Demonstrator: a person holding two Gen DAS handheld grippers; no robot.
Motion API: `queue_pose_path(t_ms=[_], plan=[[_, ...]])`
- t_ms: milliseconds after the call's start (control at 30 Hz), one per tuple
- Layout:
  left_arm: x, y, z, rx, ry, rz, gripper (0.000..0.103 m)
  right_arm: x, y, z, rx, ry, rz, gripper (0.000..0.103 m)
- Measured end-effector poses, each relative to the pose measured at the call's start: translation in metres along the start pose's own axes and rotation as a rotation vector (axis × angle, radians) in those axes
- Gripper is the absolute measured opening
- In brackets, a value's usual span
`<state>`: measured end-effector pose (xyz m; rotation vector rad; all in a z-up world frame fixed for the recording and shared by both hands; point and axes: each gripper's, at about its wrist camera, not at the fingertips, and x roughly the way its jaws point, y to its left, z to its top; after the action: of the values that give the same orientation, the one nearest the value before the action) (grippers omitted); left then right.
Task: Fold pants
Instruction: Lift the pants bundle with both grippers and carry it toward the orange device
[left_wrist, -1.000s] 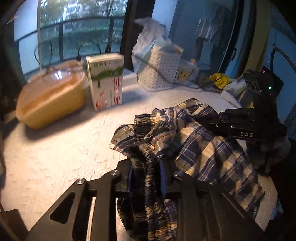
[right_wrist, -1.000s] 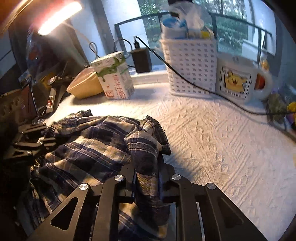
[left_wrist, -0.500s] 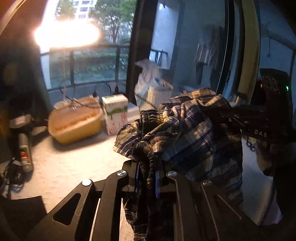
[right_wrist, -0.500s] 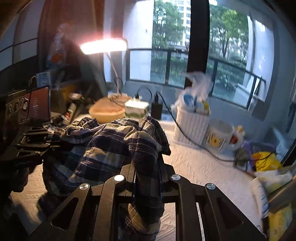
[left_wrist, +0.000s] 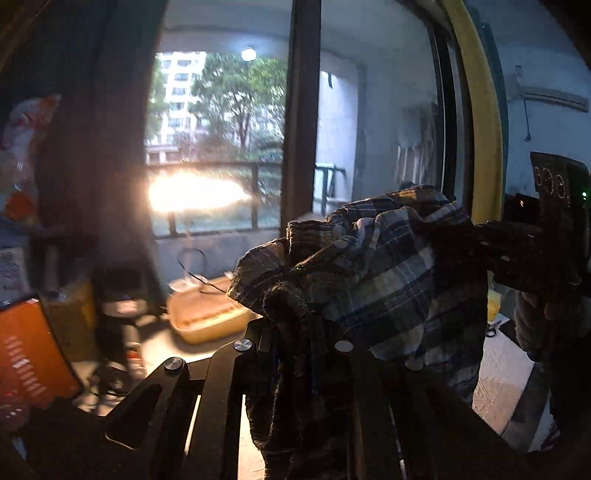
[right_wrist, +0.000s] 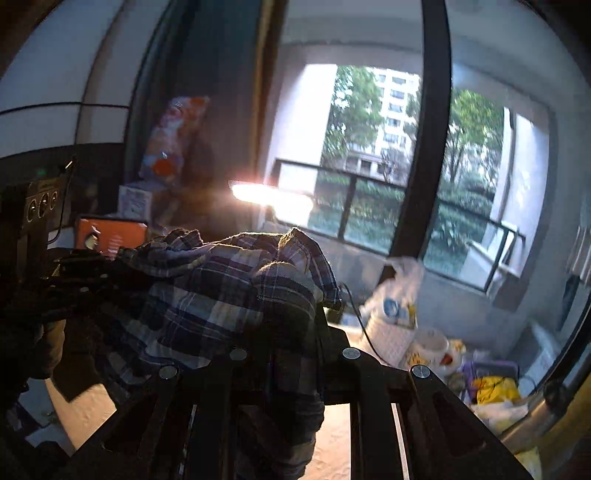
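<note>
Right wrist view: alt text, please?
The right gripper is shut on bunched plaid pants, held up above the white tablecloth. The left gripper grips their other end. Behind: window, white basket, lit lamp.

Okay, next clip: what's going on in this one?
A person with a handheld gripper in each hand is handling a pair of plaid pants. The left gripper is clamped on the bunched waistband end and the right gripper on another bunched part, so the cloth hangs between them, raised above the white textured table. Both cameras face the balcony window. No fold is made yet; the fabric is crumpled, not spread flat.
</note>
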<state>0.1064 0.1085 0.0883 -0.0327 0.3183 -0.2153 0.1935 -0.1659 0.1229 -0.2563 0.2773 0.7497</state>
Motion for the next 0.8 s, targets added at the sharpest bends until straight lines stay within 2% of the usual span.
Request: queue_pose_path(t_ms=[200, 467, 700, 800], plan=[[-0.044, 0.013, 0.003, 0.025, -0.051, 0.079, 0.011, -0.023, 0.038, 0.02, -0.032, -0.061, 0.057, 0.017], [-0.085, 0.037, -0.009, -0.003, -0.047, 0.162, 0.011, -0.025, 0.087, 0.033, -0.083, -0.083, 0.151, 0.017], [-0.11, 0.061, -0.021, -0.048, -0.035, 0.222, 0.011, -0.005, 0.117, 0.039, -0.084, -0.061, 0.229, 0.017], [-0.104, 0.081, -0.033, -0.073, 0.012, 0.24, 0.011, 0.013, 0.13, 0.038, -0.08, -0.034, 0.257, 0.017]])
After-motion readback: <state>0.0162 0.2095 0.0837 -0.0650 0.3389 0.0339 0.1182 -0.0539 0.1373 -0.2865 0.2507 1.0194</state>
